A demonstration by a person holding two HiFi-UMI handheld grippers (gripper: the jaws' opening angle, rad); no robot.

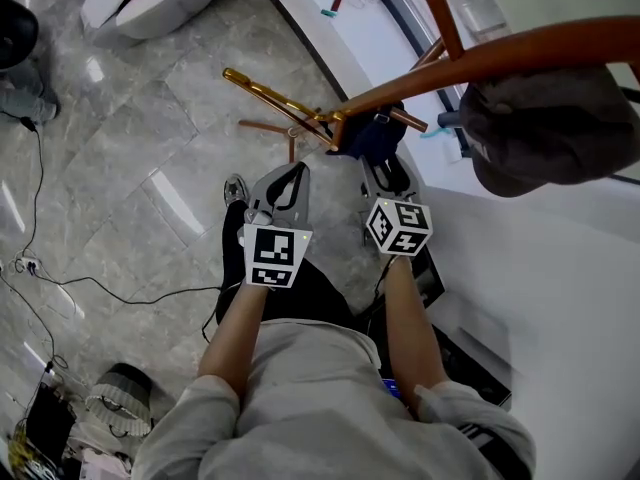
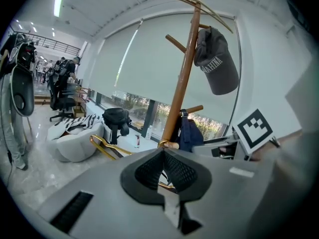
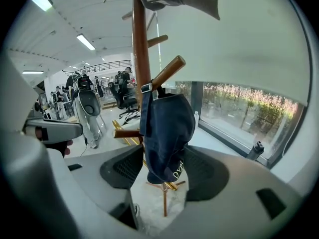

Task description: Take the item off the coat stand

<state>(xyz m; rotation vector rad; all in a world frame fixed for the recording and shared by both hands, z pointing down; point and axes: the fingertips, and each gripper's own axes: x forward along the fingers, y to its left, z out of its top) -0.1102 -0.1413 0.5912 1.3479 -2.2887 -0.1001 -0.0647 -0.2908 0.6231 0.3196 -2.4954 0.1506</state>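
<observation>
A: Two caps on the coat stand (image 2: 182,91): a grey cap (image 2: 217,63) up high and a navy cap (image 3: 167,133) lower down, hooked by its strap over a slanted peg (image 3: 168,72). Much to worry about?

B: Plenty. Look at the right gripper (image 3: 163,176): spread wide around the navy cap, pads (image 3: 122,168) on either side of the cloth, not pressing yet. Close on only the loose bottom edge and get a thin bite (likely to slip out on the pull).

A: And the left gripper (image 2: 163,156)?

B: Shut on nothing, well apart from both caps. No use as a catcher if the cap drops.

A: Anything else?

B: Pull straight back or down and probably jam the strap against the peg, or drag the whole stand along. Better to lift up along the peg's slant first. Mind the short peg (image 3: 124,133) too, seemingly close to the spread jaws and easy to knock.
</observation>
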